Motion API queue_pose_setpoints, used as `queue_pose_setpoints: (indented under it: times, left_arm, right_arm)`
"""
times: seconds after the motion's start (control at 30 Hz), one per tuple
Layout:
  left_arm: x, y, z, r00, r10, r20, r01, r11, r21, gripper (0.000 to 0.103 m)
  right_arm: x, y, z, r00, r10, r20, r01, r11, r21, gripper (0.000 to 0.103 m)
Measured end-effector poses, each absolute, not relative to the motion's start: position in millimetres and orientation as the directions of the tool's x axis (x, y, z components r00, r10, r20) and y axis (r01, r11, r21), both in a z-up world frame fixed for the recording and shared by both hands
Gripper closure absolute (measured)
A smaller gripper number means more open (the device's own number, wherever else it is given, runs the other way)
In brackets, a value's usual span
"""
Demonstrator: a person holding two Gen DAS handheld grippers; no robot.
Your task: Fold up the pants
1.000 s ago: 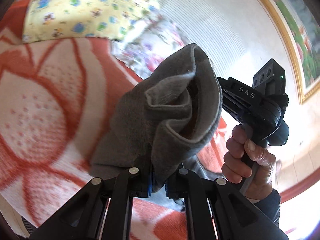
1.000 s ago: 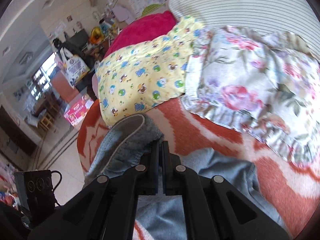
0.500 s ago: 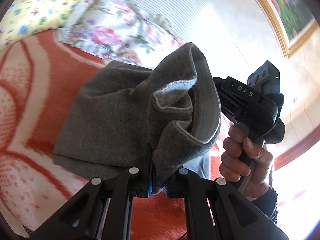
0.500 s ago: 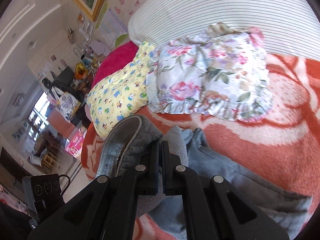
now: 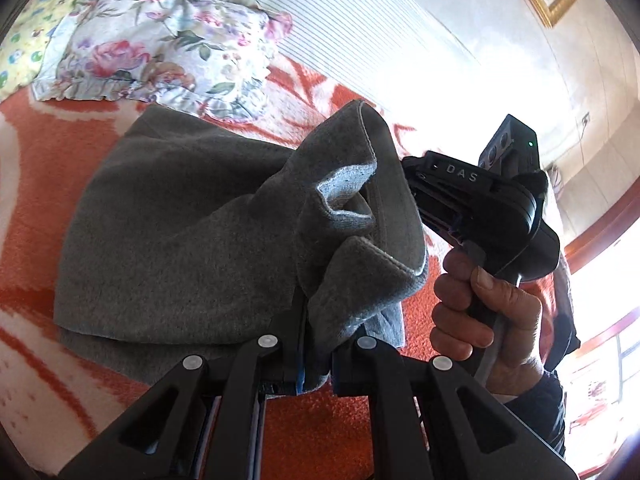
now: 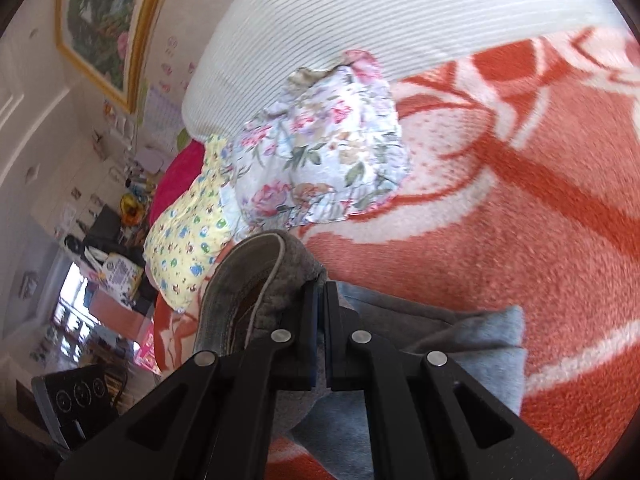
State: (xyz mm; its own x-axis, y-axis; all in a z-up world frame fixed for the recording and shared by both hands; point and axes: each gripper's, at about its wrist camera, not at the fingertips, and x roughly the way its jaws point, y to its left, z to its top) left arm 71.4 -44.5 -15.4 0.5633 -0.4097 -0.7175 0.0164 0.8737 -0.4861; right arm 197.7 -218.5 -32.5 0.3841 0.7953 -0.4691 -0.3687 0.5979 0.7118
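Progress: mid-fold | left tool and right tool both pinching pants edge | pants doubled on bed ahead (not yet flat) | left: lay down, fold again

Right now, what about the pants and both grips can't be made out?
- Left wrist view: the left gripper fingertips are buried in bunched pants.
- Left wrist view: the right gripper's fingers sit behind the raised fold.
- Right wrist view: the pants' near end is hidden by the gripper frame.
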Motion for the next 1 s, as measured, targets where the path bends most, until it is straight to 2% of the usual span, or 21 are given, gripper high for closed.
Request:
queue_pose_setpoints:
  times: [0.23, 0.7, 0.77, 0.87, 0.93, 1.0]
  left_arm:
    - [80, -73, -25, 0.550, -0.392, -0.737, 0.043, 0.895, -0.444, 0.096]
    - [89, -116, -56, 0.525, -0.357, -0.773, 0.079, 0.924, -0.374, 0.095]
    - [89, -120, -57, 0.531, -0.348, -0.772, 0.091, 0.930, -0.356, 0.091]
    - [87, -124, -57, 0.522, -0.370, -0.769, 0.110, 0.923, -0.369, 0.079]
    - [84, -124, -56, 0.513, -0.406, -0.756, 0.133, 0.908, -0.398, 0.062]
    - [78, -125, -52, 0.505, -0.440, -0.743, 0.162, 0.893, -0.419, 0.057]
  right_arm:
    - [197, -243, -43, 0.414, 0.782, -0.466, -0.323, 0.604, 0.728, 0.100]
    - [200, -275, -75, 0.445, 0.698, -0.561, -0.195, 0.687, 0.700, 0.099]
    - [199, -280, -77, 0.456, 0.681, -0.573, -0.173, 0.699, 0.694, 0.096]
    - [197, -292, -77, 0.496, 0.629, -0.599, -0.116, 0.732, 0.672, 0.096]
    - [194, -305, -77, 0.524, 0.598, -0.606, -0.065, 0.737, 0.672, 0.096]
    - [188, -314, -75, 0.549, 0.573, -0.608, -0.036, 0.743, 0.668, 0.095]
